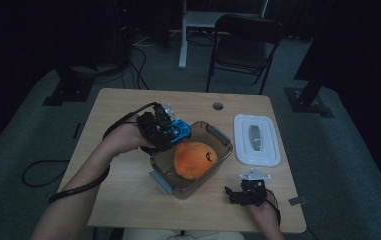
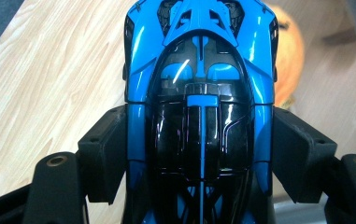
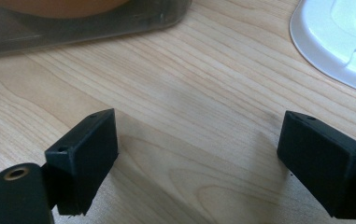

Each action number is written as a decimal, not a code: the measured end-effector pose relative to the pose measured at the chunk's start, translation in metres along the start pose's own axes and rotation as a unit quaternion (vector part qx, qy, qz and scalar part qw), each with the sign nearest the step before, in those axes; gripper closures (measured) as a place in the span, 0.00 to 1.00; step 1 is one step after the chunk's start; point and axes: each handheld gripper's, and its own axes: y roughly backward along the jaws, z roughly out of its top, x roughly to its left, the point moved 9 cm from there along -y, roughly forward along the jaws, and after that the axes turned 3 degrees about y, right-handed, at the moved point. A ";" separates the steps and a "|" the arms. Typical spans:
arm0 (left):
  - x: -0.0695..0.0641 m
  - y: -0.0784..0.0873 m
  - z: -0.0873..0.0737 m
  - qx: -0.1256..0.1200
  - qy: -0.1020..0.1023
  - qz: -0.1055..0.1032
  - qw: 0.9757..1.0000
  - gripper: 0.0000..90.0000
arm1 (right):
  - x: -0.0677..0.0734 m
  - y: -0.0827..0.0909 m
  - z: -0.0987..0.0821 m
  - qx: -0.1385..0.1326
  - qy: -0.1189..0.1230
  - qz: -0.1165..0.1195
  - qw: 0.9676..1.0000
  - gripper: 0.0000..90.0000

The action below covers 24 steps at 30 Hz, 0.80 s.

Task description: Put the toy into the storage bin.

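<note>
A blue and black toy car (image 2: 199,93) sits between the jaws of my left gripper (image 2: 199,154), both pads pressed on its sides. In the high view that left gripper (image 1: 170,131) holds the toy car (image 1: 180,129) over the back left rim of a clear brown bin (image 1: 218,136). Inside the bin lies an orange plush ball (image 1: 194,159) with a dark mark. My right gripper (image 1: 235,194) rests low on the table in front of the bin, and the right gripper (image 3: 199,163) stands open over bare wood with nothing between its jaws.
A white lid (image 1: 256,140) lies on the table right of the bin; its edge, the lid (image 3: 339,42), is near my right gripper. A cable hole (image 1: 218,106) is at the table's back. A folding chair (image 1: 245,42) stands behind the table.
</note>
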 end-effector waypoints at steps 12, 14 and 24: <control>-0.022 -0.028 0.023 0.009 -0.017 -0.027 0.999 0.32 | 0.000 0.000 0.000 -0.002 0.000 0.000 1.000 0.13; -0.022 -0.034 0.022 0.011 -0.012 -0.029 0.999 0.32 | 0.000 0.000 0.000 -0.002 -0.001 0.000 1.000 0.13; -0.019 -0.062 0.017 0.022 0.016 -0.039 0.999 0.32 | 0.000 0.000 0.000 -0.004 -0.001 -0.001 1.000 0.13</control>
